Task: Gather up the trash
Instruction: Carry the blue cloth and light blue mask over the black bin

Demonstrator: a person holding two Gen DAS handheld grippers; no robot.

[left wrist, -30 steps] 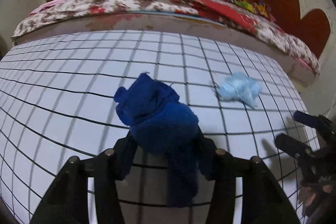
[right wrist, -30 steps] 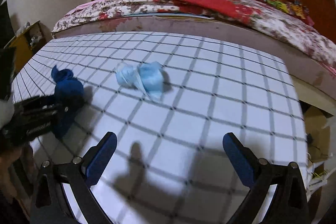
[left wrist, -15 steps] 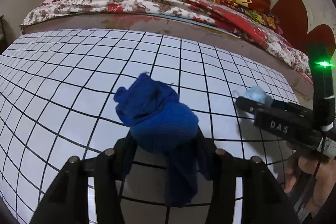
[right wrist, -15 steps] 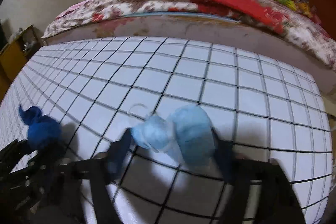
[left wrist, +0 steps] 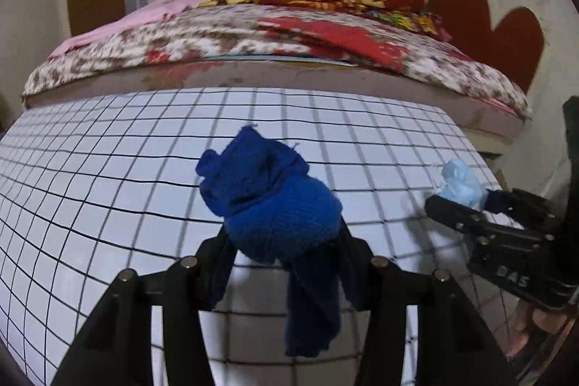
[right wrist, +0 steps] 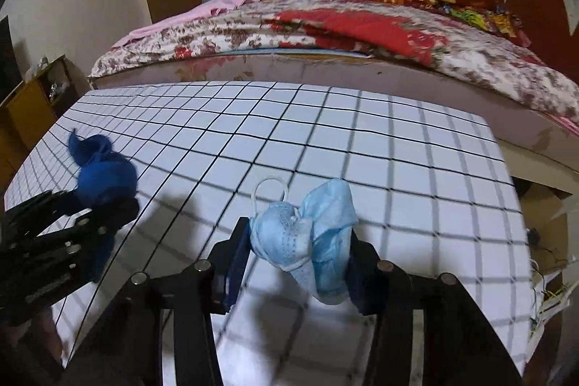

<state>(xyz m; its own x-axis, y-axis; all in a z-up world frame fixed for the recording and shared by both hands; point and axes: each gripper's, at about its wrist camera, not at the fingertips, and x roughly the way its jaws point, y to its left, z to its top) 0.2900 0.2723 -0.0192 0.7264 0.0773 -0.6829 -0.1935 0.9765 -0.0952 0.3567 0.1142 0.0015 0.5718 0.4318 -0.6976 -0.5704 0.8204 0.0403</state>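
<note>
My left gripper is shut on a dark blue crumpled cloth and holds it above the white checked table. My right gripper is shut on a light blue face mask with a white ear loop, lifted off the table. In the left wrist view the right gripper shows at the right with the mask in it. In the right wrist view the left gripper shows at the left with the blue cloth.
A bed with a floral and red blanket runs along the table's far edge. A wooden cabinet stands at the left. A cardboard box and clutter lie past the table's right edge.
My right gripper moved in on the face mask, shut on it and lifted it off the table. My left gripper kept hold of the blue cloth and rose a little.
</note>
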